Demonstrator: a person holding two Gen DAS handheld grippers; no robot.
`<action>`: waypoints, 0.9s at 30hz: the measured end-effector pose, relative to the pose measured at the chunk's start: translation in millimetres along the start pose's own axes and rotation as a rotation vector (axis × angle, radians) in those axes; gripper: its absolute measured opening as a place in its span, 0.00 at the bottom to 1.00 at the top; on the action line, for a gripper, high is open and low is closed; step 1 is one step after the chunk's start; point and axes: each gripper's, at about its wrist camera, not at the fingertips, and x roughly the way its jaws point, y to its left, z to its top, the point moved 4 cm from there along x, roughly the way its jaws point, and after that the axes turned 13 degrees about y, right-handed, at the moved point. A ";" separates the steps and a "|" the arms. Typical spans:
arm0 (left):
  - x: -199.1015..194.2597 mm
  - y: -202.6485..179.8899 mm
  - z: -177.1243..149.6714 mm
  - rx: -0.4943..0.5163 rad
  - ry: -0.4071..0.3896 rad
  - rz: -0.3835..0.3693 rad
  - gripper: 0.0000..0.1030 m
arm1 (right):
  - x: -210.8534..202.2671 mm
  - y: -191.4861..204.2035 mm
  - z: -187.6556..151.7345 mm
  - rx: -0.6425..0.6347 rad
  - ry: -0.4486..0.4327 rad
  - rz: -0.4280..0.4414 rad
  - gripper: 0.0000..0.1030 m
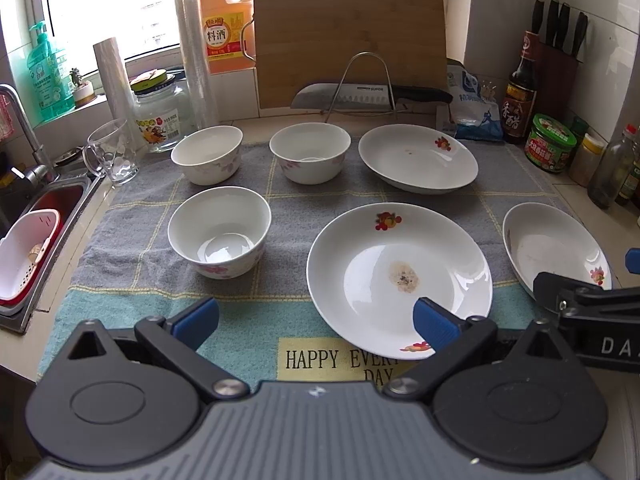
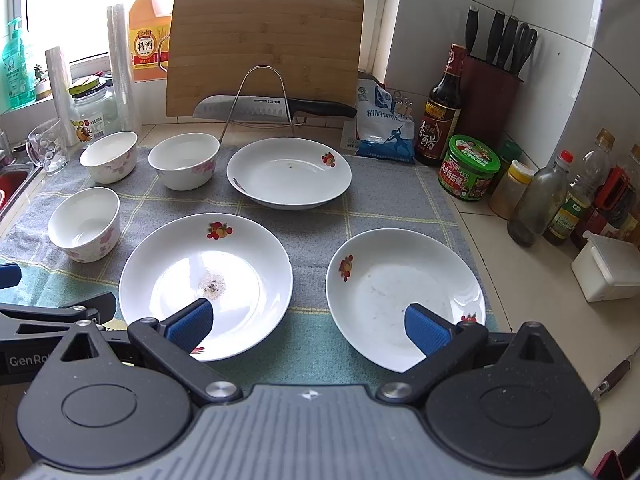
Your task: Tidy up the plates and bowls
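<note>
Three white floral bowls stand on a grey mat (image 1: 304,200): one near left (image 1: 219,231), one back left (image 1: 207,154), one back middle (image 1: 310,152). Three white plates lie there too: a stained one in front (image 1: 399,280), one at the back (image 1: 418,157), one at the right (image 1: 554,246). My left gripper (image 1: 316,318) is open and empty, above the mat's front edge. My right gripper (image 2: 308,326) is open and empty, between the stained plate (image 2: 206,284) and the right plate (image 2: 404,296). The bowls (image 2: 85,223) and the back plate (image 2: 289,172) also show in the right wrist view.
A sink (image 1: 48,216) with a white basket lies at the left. A glass mug (image 1: 112,152), a jar, a cutting board (image 1: 350,40) and a knife on a rack stand behind the mat. Sauce bottles (image 2: 444,108), jars and a knife block crowd the right side.
</note>
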 end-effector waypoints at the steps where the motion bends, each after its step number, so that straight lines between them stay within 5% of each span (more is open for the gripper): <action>1: 0.2 0.1 -0.4 0.001 -0.001 0.001 0.99 | -0.4 -0.2 -0.4 0.001 -0.001 0.001 1.00; 27: 1.2 3.0 1.6 0.001 -0.004 0.002 0.99 | 1.1 -2.7 6.5 0.000 -0.003 0.002 1.00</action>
